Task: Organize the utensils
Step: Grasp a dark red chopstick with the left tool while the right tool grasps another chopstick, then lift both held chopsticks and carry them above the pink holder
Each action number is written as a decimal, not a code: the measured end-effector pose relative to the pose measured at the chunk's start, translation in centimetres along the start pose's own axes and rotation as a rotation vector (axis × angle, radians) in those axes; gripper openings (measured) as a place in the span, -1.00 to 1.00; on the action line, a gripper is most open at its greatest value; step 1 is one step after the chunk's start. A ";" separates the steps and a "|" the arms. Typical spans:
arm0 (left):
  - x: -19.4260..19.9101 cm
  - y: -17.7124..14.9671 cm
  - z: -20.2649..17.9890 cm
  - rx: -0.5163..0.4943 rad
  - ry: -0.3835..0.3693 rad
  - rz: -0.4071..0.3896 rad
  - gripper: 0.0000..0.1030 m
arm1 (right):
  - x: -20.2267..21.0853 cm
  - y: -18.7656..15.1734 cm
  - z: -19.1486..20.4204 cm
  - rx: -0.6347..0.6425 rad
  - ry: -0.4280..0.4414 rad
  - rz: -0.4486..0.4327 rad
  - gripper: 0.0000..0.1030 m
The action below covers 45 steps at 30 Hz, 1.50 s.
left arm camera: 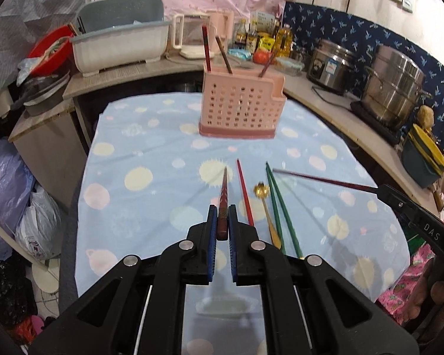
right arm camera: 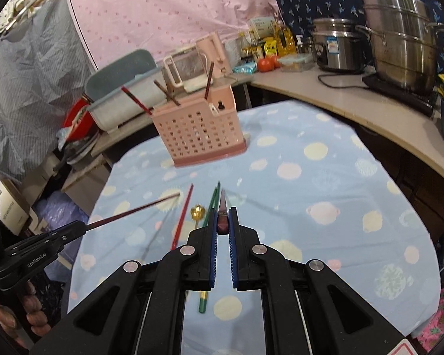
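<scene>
Each gripper clamped one dark red chopstick: the left gripper [left arm camera: 222, 216] held its chopstick [left arm camera: 223, 195], the right gripper [right arm camera: 223, 217] its own [right arm camera: 223, 210], both above the dotted tablecloth [left arm camera: 151, 148]. The pink utensil basket [left arm camera: 241, 108] (already holding several chopsticks) stood beyond, while a red chopstick [left arm camera: 244, 192], gold spoon [left arm camera: 265, 207] and green chopsticks [left arm camera: 276, 201] lay between.

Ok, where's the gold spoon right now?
The gold spoon lies on the dotted blue tablecloth, between the red chopstick and the green chopsticks, nearer than the pink holder.

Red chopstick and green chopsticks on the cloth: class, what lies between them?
A gold spoon lies between the red chopstick and the green chopsticks, shown in both wrist views.
</scene>
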<state>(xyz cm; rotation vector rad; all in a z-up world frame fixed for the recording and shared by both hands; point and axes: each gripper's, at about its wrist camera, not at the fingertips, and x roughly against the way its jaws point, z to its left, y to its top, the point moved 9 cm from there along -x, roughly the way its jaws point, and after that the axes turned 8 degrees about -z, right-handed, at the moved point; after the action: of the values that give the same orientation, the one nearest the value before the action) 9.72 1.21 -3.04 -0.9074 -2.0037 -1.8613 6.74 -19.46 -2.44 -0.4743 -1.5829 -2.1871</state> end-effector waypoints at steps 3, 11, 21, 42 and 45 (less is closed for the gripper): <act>0.7 2.0 0.0 -0.003 0.001 -0.043 -0.86 | 0.4 1.9 0.4 0.007 0.008 -0.038 -0.86; 1.1 7.6 -0.7 -0.026 -0.001 -0.138 -0.86 | 0.4 7.0 1.1 0.024 0.019 -0.123 -0.85; 0.4 14.1 -1.2 -0.052 0.002 -0.227 -0.86 | -0.7 12.9 2.1 0.016 0.061 -0.199 -0.86; -2.0 32.1 -2.7 -0.072 0.013 -0.455 -0.86 | -8.4 28.9 5.8 -0.025 0.100 -0.360 -0.85; -3.7 33.2 -2.3 -0.073 0.029 -0.459 -0.86 | -10.1 29.4 6.2 -0.021 0.098 -0.356 -0.85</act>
<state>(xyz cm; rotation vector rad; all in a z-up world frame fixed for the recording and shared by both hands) 31.89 -2.51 21.77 -0.4536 -2.2825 -2.1724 30.49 -20.58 18.54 -0.0916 -1.6977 -2.4422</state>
